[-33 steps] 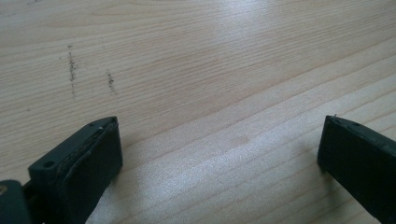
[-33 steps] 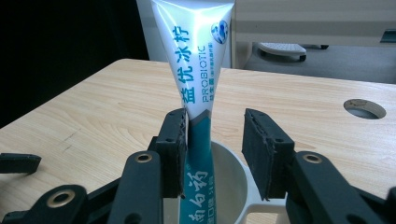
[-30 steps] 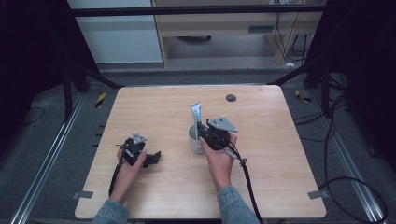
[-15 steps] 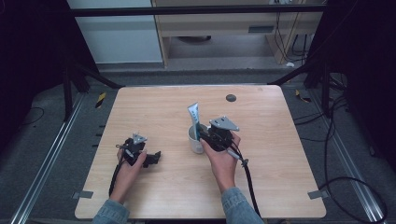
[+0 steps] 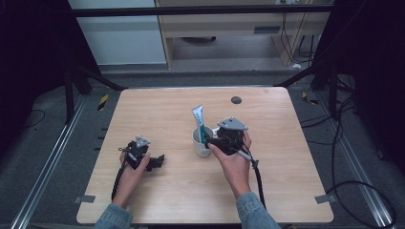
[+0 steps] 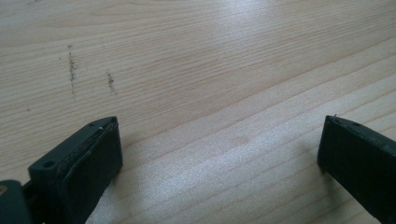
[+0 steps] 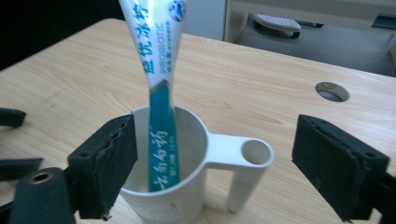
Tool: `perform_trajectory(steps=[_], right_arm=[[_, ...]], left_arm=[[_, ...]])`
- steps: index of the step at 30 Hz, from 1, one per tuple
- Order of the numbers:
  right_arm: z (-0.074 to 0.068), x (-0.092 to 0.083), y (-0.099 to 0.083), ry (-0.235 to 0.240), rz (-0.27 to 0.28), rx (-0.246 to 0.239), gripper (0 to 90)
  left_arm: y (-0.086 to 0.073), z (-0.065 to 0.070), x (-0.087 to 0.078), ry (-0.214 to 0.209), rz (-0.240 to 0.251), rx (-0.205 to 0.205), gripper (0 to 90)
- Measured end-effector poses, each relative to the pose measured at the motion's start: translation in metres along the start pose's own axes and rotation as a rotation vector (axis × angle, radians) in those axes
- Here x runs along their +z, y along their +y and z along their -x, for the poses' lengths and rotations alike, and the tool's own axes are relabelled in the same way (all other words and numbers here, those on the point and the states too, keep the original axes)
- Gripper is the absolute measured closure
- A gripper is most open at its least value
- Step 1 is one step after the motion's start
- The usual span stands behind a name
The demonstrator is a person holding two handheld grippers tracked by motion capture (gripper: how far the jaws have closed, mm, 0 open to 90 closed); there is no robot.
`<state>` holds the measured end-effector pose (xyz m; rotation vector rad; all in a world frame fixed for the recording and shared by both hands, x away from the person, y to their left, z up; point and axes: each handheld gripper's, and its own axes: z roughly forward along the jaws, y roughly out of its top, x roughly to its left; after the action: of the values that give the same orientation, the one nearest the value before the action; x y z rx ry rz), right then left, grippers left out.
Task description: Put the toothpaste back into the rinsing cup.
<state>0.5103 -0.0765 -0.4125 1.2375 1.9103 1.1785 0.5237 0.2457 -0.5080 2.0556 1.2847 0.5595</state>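
Backing off: draw your right gripper (image 7: pixel 215 172) straight back, jaws kept wide and empty, so neither pad clips the mug.
Mug (image 7: pixel 170 186): white, upright just ahead of your right gripper, handle (image 7: pixel 243 161) between the jaws.
Toothpaste tube (image 7: pixel 161 93): standing inside, leaning on the rim; probably free.
Left gripper (image 6: pixel 215 158): wide, empty, over bare table (image 6: pixel 210 56).

White cup (image 7: pixel 187 186), teal-and-white lettered tube (image 7: pixel 159 93), pale wood-grain table (image 5: pixel 296 191), black-jawed hand-held gripper (image 7: pixel 215 163).

Tube (image 5: pixel 199 123) upright in white cup (image 5: pixel 201 141) — right tool (image 5: pixel 213 141) beside it, left tool (image 5: pixel 155 162) on table (image 5: pixel 286 143).
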Motion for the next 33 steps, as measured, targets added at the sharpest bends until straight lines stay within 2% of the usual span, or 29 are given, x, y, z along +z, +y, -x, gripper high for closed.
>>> perform_trajectory(steps=[14,29,33], right_arm=[[0.027,-0.023,-0.006,-0.021,-0.043,-0.086,6.3],[0.086,-0.049,-0.029,-0.108,-0.14,-0.104,10.1],[0.1,-0.054,-0.038,-0.122,-0.16,-0.089,10.2]], left_arm=[[0.0,0.0,0.0,0.0,0.0,0.001,0.0],[0.0,0.0,0.0,0.0,-0.003,0.004,0.0],[0.0,0.0,0.0,0.0,-0.003,0.004,0.0]])
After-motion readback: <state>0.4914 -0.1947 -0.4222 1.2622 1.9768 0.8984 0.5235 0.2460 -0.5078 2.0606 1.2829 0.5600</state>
